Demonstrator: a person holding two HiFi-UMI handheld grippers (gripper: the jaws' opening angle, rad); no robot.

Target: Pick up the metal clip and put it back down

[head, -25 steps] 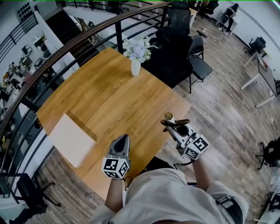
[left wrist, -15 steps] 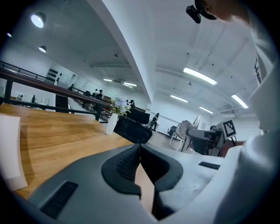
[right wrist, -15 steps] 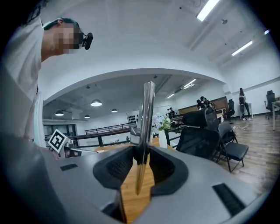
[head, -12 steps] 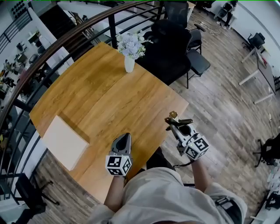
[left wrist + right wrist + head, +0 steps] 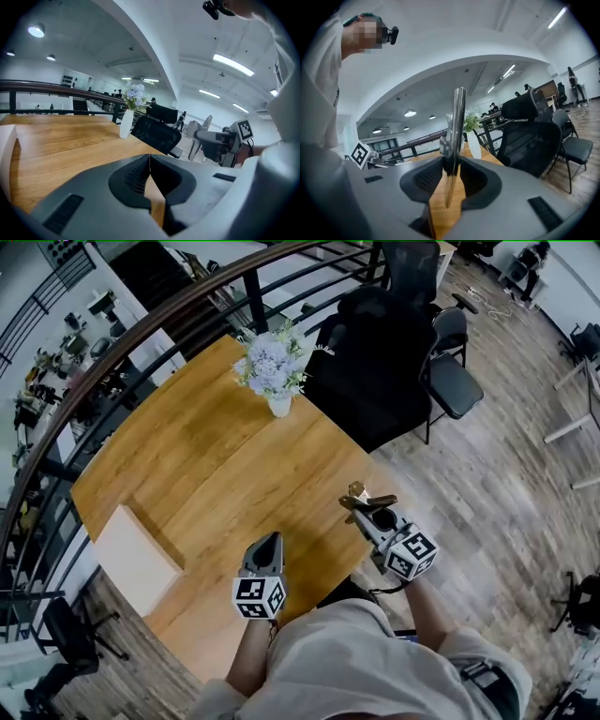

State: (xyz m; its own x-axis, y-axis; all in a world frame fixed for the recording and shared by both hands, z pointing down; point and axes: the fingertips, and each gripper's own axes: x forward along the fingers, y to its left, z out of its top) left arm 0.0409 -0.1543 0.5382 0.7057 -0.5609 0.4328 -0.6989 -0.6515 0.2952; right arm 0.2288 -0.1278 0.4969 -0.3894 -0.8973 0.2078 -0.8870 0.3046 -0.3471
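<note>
Metal clip (image 5: 458, 117), one, pinched upright between the right gripper's (image 5: 451, 164) jaws, sticking out past their tips, left gripper (image 5: 149, 158) jaws pressed together, empty, one wooden table (image 5: 206, 465) beneath, one flower vase (image 5: 277, 405) far ahead.

Grey left tongs (image 5: 271, 538), grey right tongs (image 5: 363, 513), black-and-white marker cubes (image 5: 260, 597), pale shirt (image 5: 366, 662)
</note>
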